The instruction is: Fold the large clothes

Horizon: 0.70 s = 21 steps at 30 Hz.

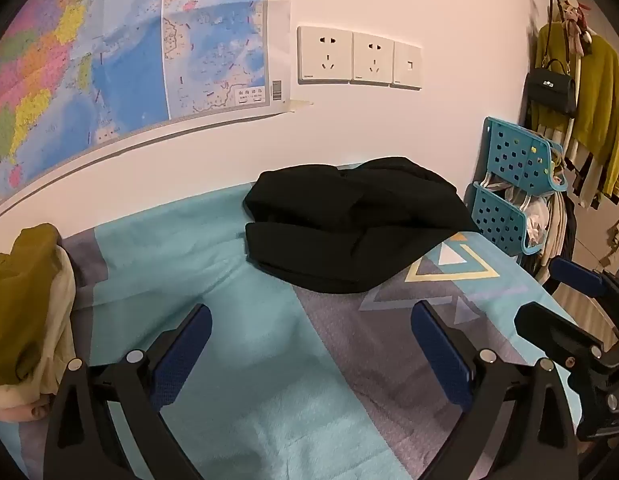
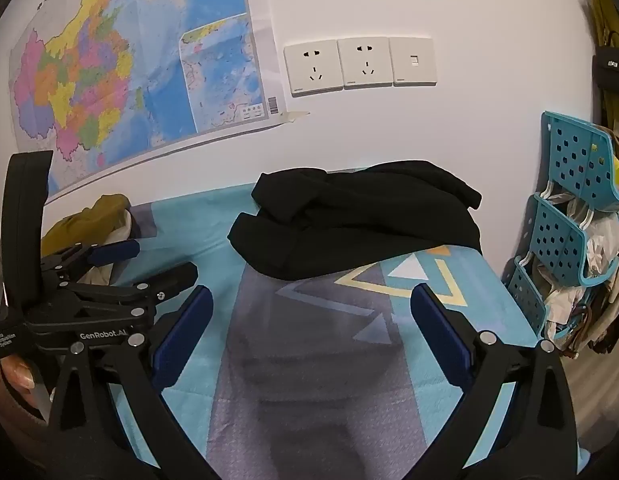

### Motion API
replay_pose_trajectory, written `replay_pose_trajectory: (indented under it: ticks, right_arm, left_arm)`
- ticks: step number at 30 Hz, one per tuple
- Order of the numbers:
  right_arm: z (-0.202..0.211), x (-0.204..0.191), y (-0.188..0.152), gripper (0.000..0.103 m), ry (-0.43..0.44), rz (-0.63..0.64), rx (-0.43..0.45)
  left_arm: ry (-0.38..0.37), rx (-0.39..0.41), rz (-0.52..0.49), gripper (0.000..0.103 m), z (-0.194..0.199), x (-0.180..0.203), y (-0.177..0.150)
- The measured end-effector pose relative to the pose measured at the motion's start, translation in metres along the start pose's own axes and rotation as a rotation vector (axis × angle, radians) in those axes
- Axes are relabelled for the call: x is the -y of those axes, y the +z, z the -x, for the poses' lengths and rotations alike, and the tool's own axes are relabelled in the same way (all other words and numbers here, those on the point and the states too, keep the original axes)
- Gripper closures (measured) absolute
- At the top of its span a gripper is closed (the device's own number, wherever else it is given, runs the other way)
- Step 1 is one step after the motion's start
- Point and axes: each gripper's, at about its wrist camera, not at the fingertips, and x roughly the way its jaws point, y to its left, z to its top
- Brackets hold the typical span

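Black garment (image 1: 349, 224), bundled at the far end of the patterned bedsheet (image 1: 237, 320) against the wall; left gripper (image 1: 309, 344) and right gripper (image 2: 309, 328) both spread wide and empty, hovering short of it, nothing grasped.

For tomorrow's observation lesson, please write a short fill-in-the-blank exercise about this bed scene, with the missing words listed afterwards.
1. The garment bunched on the bedsheet near the wall is ____ in colour.
2. Both the left gripper and the right gripper have their jaws ____.
3. The perforated baskets at the bed's right end are ____.
4. The poster taped beside the sockets is a ____.

Missing words: black; open; blue; map
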Motion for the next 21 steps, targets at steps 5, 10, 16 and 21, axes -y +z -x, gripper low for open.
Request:
replay_pose_trajectory:
  ticks: [5,10,16,21]
  right_arm:
    - [-0.0009,-0.0025,0.0015,0.005,0.007,-0.002,0.001]
    - [-0.0006,0.0,-0.0008,0.005,0.005,0.0,0.008]
    - [-0.0017,0.0019,-0.0008,0.006,0.01,0.002,0.006]
    - [-0.0026,0.0027,-0.0005,0.005,0.011,0.003,0.01]
  left_arm:
    - [-0.002,-0.008,0.01,0.007,0.0008,-0.0023,0.0051]
    - [0.001,-0.009,0.007,0.007,-0.0001,-0.002,0.0076]
    - [0.005,0.008,0.008,0.007,0.0012,-0.0009,0.003]
    - [0.009,0.012,0.001,0.007,0.0025,0.0009,0.0028]
